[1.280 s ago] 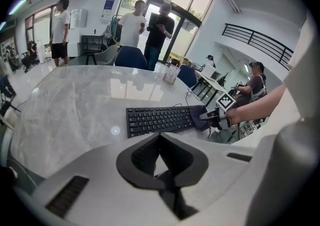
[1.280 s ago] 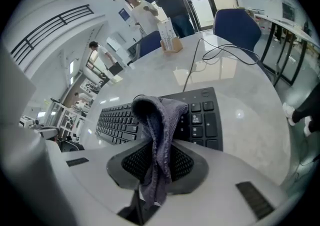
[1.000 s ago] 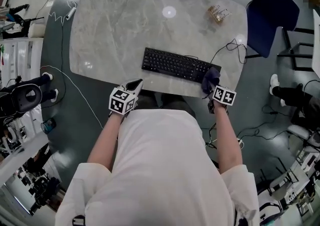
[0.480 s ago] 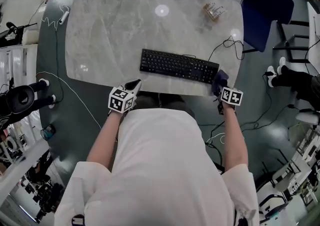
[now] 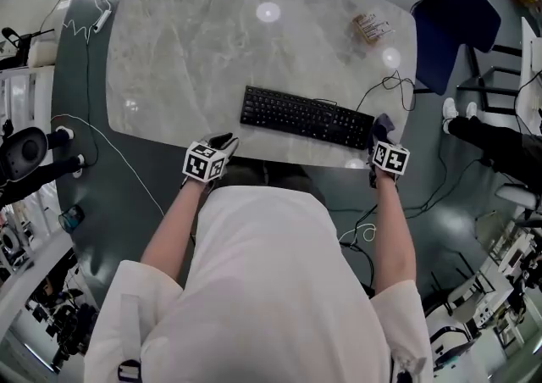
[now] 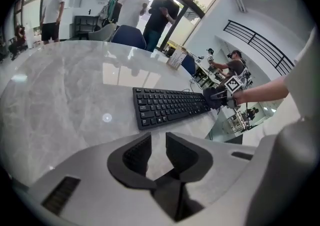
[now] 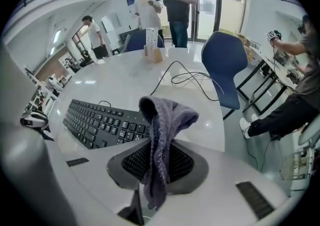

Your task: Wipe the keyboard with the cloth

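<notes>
A black keyboard (image 5: pixel 306 116) lies on the marble table (image 5: pixel 195 51) near its front edge. My right gripper (image 5: pixel 380 137) hangs just off the keyboard's right end, at the table's rim, shut on a dark grey-purple cloth (image 7: pixel 162 135) that droops between the jaws and bunches above them. The cloth (image 5: pixel 383 125) sits clear of the keys. My left gripper (image 5: pixel 222 143) hovers at the front edge, left of the keyboard (image 6: pixel 170 106). Its jaws have just been opening and stand apart with nothing between them.
A blue chair (image 5: pixel 453 34) stands at the table's right end. The keyboard's cable (image 5: pixel 391 80) loops past its right end. A small packet (image 5: pixel 371 27) lies at the far right of the table. A seated person's legs (image 5: pixel 491 142) reach in from the right; people stand beyond.
My right gripper has carried the cloth rightward, from the keyboard's right end to the table's rim. The left gripper has stayed by the front edge.
</notes>
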